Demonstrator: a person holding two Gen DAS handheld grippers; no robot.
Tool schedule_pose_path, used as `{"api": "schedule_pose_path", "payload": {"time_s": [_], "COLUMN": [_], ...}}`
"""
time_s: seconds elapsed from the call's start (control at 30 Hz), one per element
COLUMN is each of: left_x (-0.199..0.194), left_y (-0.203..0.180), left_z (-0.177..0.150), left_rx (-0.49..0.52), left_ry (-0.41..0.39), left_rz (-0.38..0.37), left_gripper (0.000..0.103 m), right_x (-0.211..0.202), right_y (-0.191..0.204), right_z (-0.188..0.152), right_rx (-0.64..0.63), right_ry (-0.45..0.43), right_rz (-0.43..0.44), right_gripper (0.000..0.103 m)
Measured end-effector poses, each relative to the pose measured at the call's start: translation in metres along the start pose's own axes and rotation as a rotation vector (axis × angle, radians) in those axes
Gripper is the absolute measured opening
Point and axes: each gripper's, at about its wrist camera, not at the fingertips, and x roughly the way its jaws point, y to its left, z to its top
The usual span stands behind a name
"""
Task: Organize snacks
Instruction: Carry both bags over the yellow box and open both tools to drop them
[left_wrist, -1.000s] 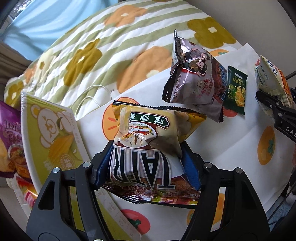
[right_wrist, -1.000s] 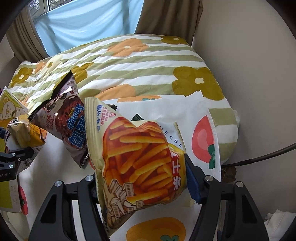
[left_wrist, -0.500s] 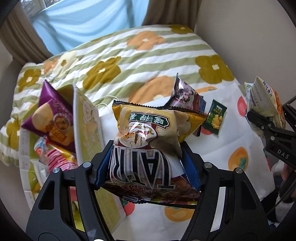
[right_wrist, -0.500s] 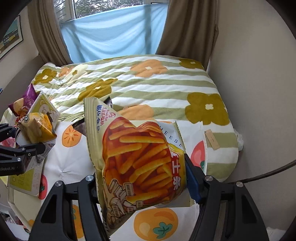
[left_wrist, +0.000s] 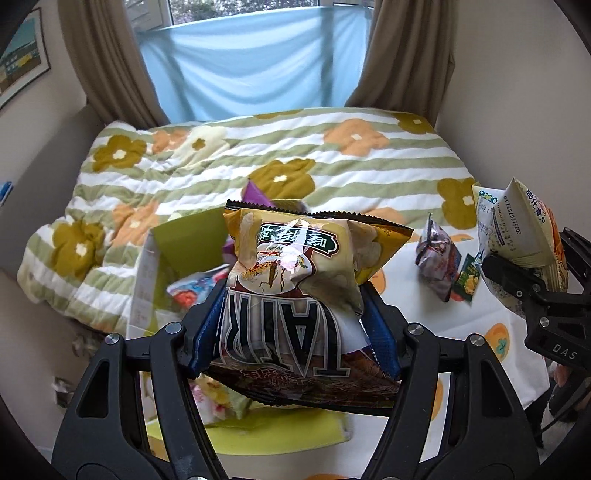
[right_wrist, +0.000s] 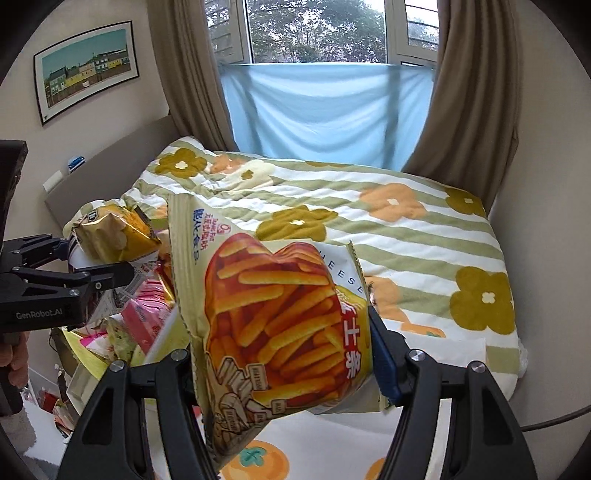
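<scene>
My left gripper (left_wrist: 295, 325) is clamped on a brown-and-gold potato chip bag (left_wrist: 306, 280), its blue pads pressed into the bag's lower half, the bag's long axis running forward along the fingers. My right gripper (right_wrist: 284, 354) is likewise closed around a cheese stick snack bag (right_wrist: 273, 317), which stands nearly upright between the pads. What matters next, I judge, is the lime-green box (left_wrist: 192, 240) lying open directly below and just ahead of my left claw, already holding several packets (left_wrist: 195, 288); the chip bag hangs over its mouth, so the left hand is the nearer one and a downward release looks enough. From the right, the box lies off to the left and lower, with my left gripper between. Still on the persimmon-print cloth (left_wrist: 406, 295) are a dark silvery bag (left_wrist: 436, 258) and a small green packet (left_wrist: 467, 282), touching each other, well right of the box.
</scene>
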Motion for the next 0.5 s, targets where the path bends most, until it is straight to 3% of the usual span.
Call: {"api": "schedule_pose_path", "payload": {"time_s": [0.3,0.5], "left_x": [0.029,0.064], "left_y": [0.108,0.151], "left_z": [0.003,0.013], "left_rx": [0.017,0.064], "left_ry": [0.018,0.048], "left_rz": [-0.007,-0.052], "left_gripper": [0.066,0.067], "right_x": [0.035,0.061], "right_y": [0.105,0.151], "right_z": [0.030,0.040], "right_rx": [0.008,0.037], "right_ry": [0.001,0.025], "right_rz": [0.005,-0.025], "right_gripper": [0.063,0.063]}}
